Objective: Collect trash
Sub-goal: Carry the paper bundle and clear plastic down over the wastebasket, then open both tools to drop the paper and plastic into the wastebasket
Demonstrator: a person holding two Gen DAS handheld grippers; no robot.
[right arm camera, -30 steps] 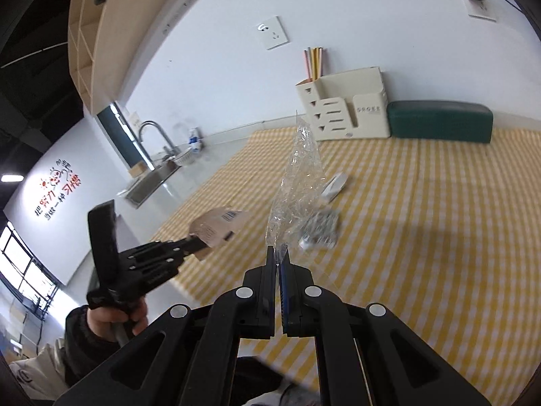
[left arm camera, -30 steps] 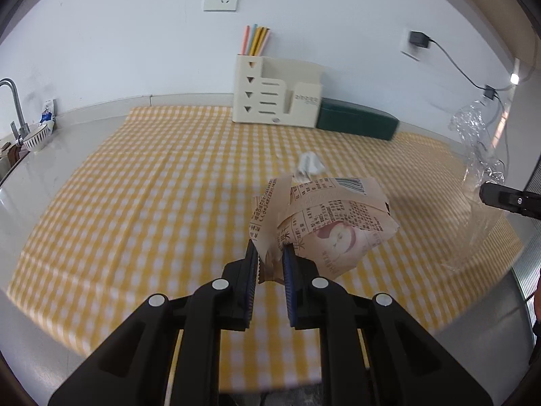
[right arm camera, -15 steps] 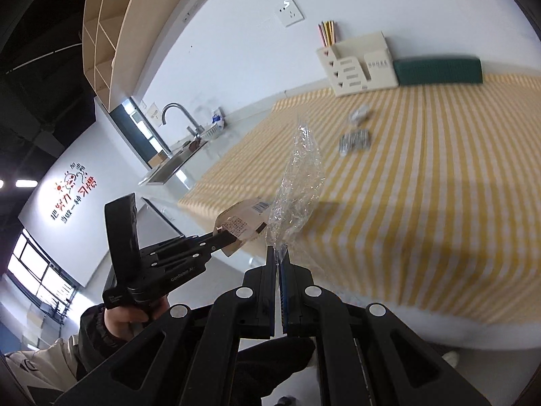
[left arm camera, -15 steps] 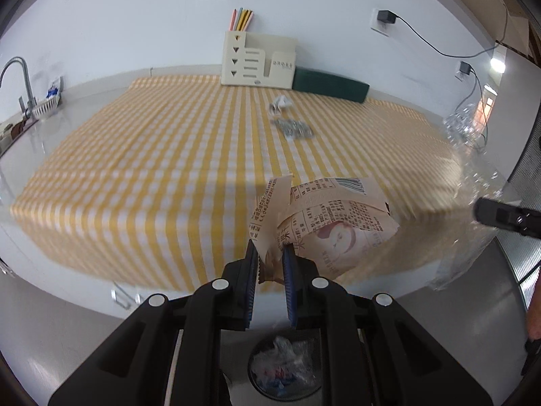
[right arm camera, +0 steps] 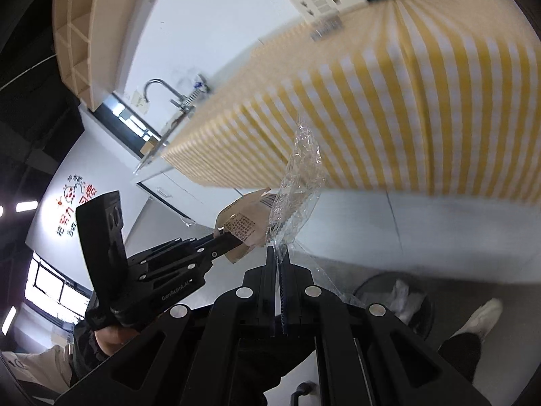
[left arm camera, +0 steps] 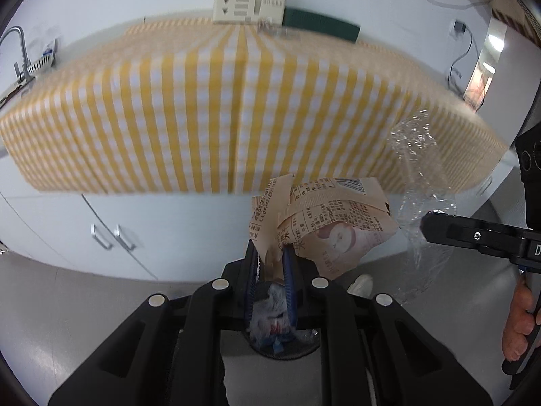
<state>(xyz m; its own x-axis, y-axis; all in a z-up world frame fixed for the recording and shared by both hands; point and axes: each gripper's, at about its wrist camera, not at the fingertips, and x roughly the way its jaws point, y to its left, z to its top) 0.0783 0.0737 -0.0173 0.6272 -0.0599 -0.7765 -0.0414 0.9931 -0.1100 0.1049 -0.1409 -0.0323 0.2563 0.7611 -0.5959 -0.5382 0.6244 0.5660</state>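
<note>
Now both pieces of trash are off the surface [left arm camera: 236, 108] and carried below its front edge, toward the bin [left arm camera: 284, 345] on the floor.

Left hand-held gripper [left arm camera: 270, 264] is clamped on the wrapper [left arm camera: 324, 223], pinching one crumpled corner so the rest sticks up free. It sits right above the bin opening, likely so a release drops it straight in.

Right hand-held gripper [right arm camera: 279, 253] is fully closed on the film [right arm camera: 297, 189], holding the thin plastic by its lower end. In the right wrist view the bin [right arm camera: 422, 308] sits off to the right, so this one probably needs to shift over first.

Some litter [left arm camera: 277, 32] lies by the surface's back edge, near the organizer [left arm camera: 248, 0].
</note>
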